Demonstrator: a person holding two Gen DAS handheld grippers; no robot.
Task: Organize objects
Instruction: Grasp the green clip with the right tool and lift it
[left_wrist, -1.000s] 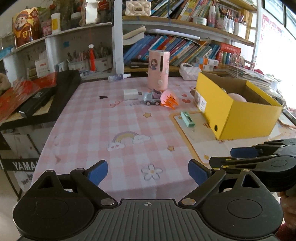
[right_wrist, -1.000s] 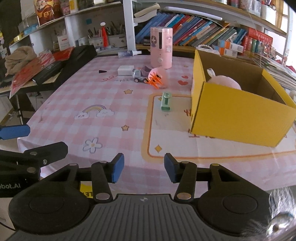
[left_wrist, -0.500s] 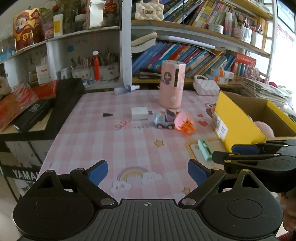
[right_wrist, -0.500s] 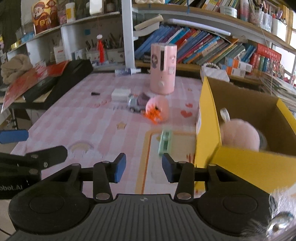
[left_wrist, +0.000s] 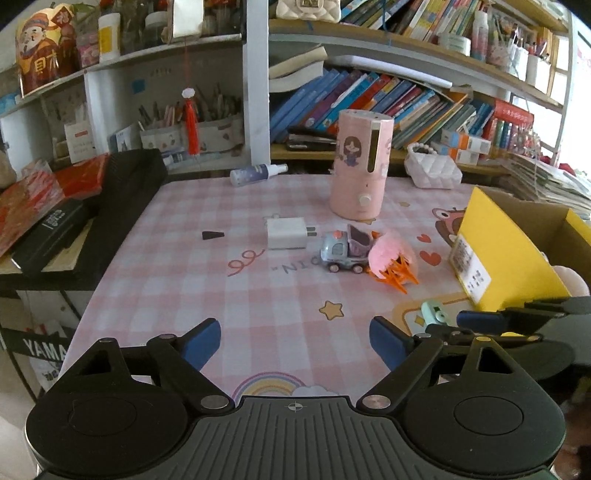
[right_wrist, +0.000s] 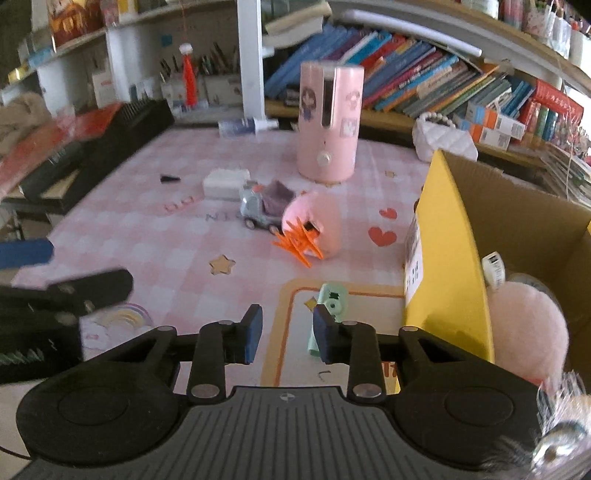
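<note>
Left wrist view: the left hand-held gripper (left_wrist: 294, 341), jaws wide with nothing between and just closing, hovers over the pink checked surface (left_wrist: 177, 273) — one grey toy truck (left_wrist: 341, 252), one white charger (left_wrist: 287, 233), "YAMA" lettering at the near-left edge. Right wrist view: the right hand-held gripper (right_wrist: 287, 330), jaws just narrowed yet empty, sits just left of one mint-green toy camera (right_wrist: 330, 308) beside one yellow cardboard box (right_wrist: 448, 254) — one pink plush ball (right_wrist: 524, 328) inside.

The mint green toy (right_wrist: 330, 306) is lying partly hidden behind a blue fingertip (right_wrist: 323, 334). The yellow box (right_wrist: 448, 258) is running off the right edge, hiding most of the pink plush (right_wrist: 524, 325). The left gripper (right_wrist: 48, 291) is showing blurred and cut off.
</note>
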